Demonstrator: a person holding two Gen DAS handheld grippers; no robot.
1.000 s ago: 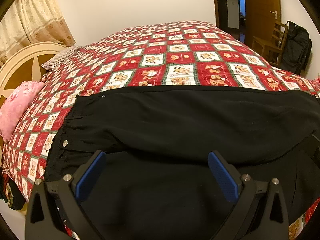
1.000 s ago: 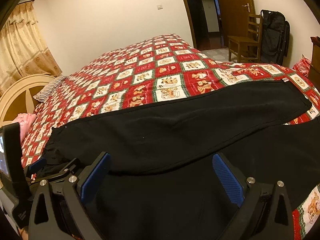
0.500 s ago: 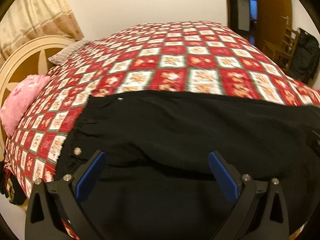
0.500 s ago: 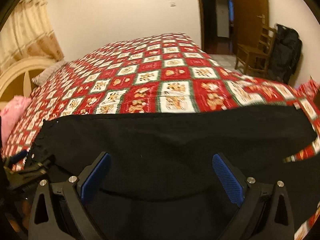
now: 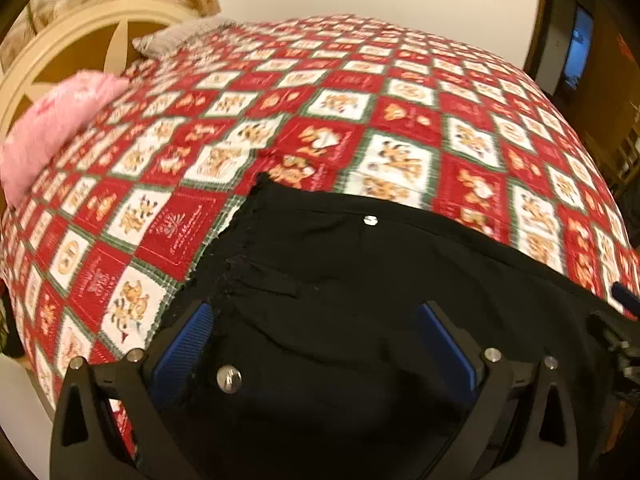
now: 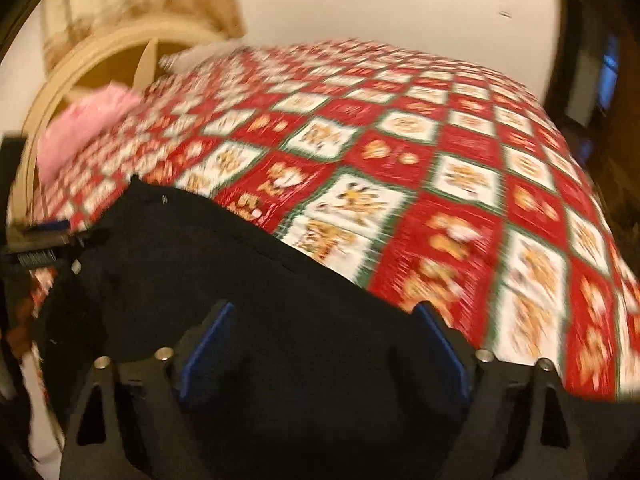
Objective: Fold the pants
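Two wrist views — close over the bed's near edge
Each looks steeply down along its own fingers; both share the black pants, red quilt and headboard — the right view blurred.

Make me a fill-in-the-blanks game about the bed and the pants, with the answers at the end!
1. The pants lying on the bed are ____ in colour.
2. The fluffy pillow near the headboard is ____.
3. The pads on the left tongs are ____ in colour.
4. The squares on the quilt are white and ____.

Missing words: black; pink; blue; red
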